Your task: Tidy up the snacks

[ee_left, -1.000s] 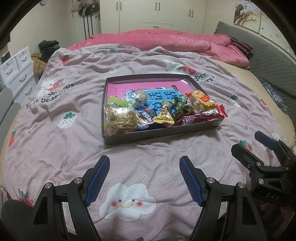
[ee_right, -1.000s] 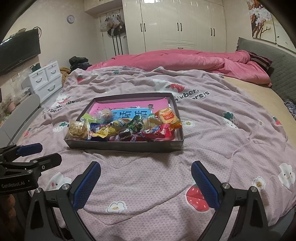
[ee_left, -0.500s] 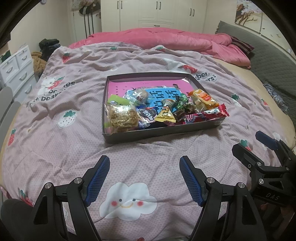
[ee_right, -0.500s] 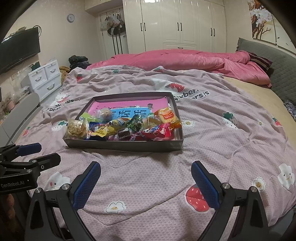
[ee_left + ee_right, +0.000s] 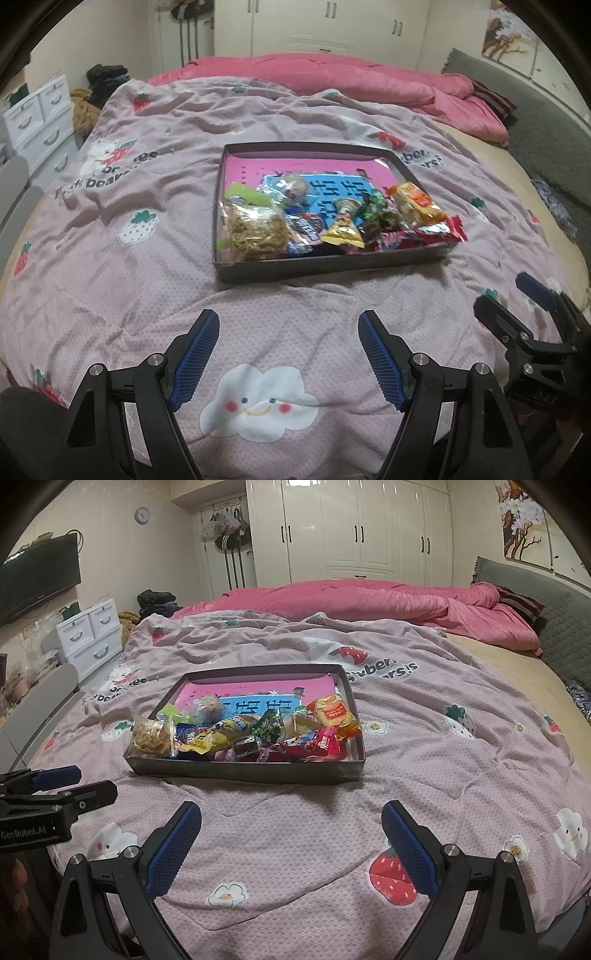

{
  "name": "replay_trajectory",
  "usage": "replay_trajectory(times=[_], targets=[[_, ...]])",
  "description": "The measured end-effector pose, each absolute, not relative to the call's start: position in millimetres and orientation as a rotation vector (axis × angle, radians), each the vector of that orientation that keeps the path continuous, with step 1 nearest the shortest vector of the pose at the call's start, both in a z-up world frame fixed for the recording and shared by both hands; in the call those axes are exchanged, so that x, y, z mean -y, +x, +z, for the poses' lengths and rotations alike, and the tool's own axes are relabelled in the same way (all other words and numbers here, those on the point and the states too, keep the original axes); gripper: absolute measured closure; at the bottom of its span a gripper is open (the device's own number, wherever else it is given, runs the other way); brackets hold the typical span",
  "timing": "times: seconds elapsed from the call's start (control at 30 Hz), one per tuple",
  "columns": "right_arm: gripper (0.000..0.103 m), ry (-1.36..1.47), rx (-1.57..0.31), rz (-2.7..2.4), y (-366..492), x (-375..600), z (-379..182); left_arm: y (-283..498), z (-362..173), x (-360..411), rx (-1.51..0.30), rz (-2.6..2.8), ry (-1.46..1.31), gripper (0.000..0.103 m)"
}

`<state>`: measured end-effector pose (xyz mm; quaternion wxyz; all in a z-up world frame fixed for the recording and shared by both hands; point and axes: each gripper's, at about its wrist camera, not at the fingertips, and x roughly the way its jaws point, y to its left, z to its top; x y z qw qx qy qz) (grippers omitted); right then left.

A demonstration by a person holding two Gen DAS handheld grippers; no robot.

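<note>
Pink strawberry quilt (image 5: 155, 280), snack tray (image 5: 332, 267) lying crosswise, left claw (image 5: 288, 354) spread empty, right claw (image 5: 291, 838) spread empty

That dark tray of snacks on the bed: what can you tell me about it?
The tray is a shallow, dark grey rectangular box with low upright walls, apparently cardboard, lying flat on the pink strawberry-print quilt. A pink sheet with a blue panel of large characters lines its bottom. Wrapped snacks are heaped along its near side: a clear bag of pale crunchy pieces, a yellow packet, a red wrapper and an orange one. Neither pair of tongs touches it.
</note>
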<state>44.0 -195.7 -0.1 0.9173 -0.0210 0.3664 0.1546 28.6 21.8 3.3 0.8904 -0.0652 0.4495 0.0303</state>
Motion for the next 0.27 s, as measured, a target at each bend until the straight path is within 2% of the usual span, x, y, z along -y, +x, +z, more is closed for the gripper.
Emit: replay_trajectory(times=[0.27], targets=[[0.004,0.016,-0.731,0.199,103.3,243.0,3.1,76.7,5.7,-101.9,-0.860,0.242,-0.200,0.024]])
